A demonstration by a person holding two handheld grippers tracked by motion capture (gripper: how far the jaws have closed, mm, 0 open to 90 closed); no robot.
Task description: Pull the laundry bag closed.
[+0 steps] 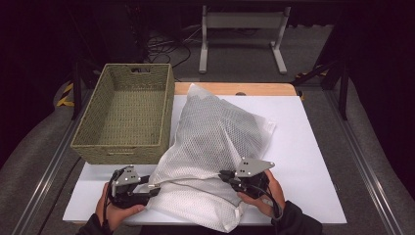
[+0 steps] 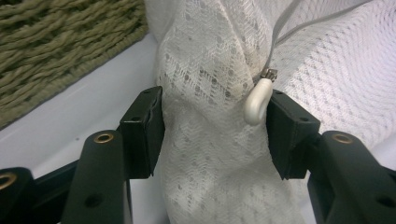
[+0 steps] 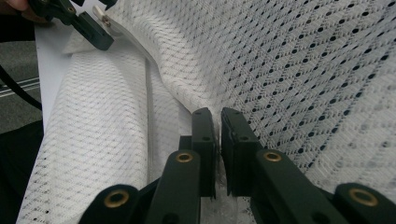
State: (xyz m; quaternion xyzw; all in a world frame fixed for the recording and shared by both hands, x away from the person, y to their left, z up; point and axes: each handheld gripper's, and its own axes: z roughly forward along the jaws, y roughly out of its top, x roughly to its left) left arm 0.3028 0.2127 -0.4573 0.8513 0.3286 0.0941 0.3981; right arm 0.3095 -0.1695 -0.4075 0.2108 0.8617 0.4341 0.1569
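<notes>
While gripped along its near edge, white mesh bag [image 1: 215, 127] slumped across the middle of the white counter [image 1: 303, 147], bulging, far end reaching toward the wooden back strip. Just beside its left flank, touching or nearly so: woven basket [image 1: 98, 147], olive-green, standing upright on the counter's left side.

Left tool [image 1: 154, 188] low at the bag's near left corner, held in the left hand [image 1: 115, 210] and pointing toward the right. In the left gripper view, left tool [image 2: 215, 135] with jaws standing partway apart around a gathered bunch of mesh. One pad against the edge of that bunch; the other against the white zipper pull [image 2: 258, 101], hanging curved from its small metal slider. Touching on both sides, then, but pressing or merely resting against the mesh: cannot tell. Grey zipper tape running up and away from the slider.

Right tool [image 1: 224, 175] at the bag's near middle, held in the right hand [image 1: 266, 196], grey plate on top, pointing left into the fabric. In the right gripper view, right tool [image 3: 218, 140] clenched, jaws nearly together, a fold of mesh pinched in the narrow slit between the pads. Zipper line [image 3: 148, 116] running just to one side of those jaws, up toward the other tool at the top corner of that view.

Both tools near each other along the same edge, well clear of the basket's inside.
</notes>
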